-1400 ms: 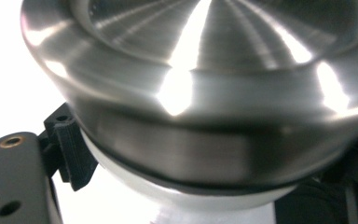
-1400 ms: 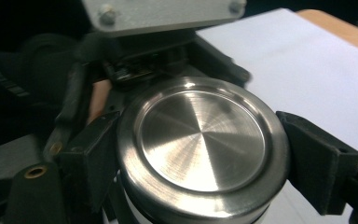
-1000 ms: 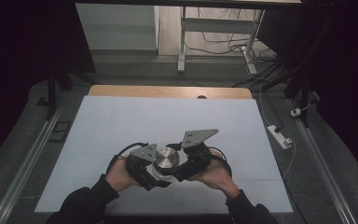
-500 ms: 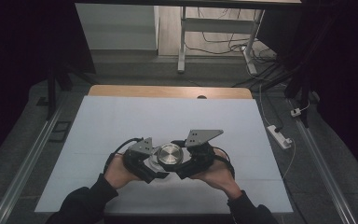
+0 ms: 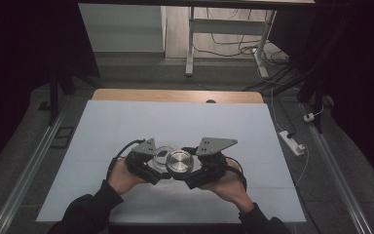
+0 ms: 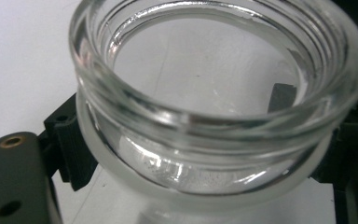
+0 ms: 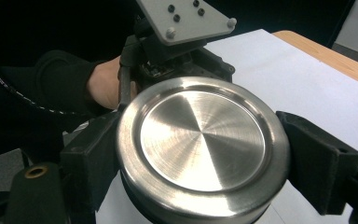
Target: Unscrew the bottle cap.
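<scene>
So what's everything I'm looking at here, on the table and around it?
Glass jar: one, clear, open-mouthed, held between the left jaws.
Metal lid: one, silver, clamped between the right jaws, beside the jar.
Table: one, white cover, wooden far edge.
Power strip: one, white, on the floor to the right.
Left gripper: one, black, grey plate.
Right gripper: one, black, grey plate.
Hands: two, dark sleeves, holding the grippers.

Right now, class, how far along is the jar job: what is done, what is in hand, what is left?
Done: the metal lid is off the glass jar, whose threaded mouth stands open. In hand: the left gripper clamps the jar and the right gripper clamps the lid beside it, above the table. Left, probably: setting both down or rejoining them.
</scene>
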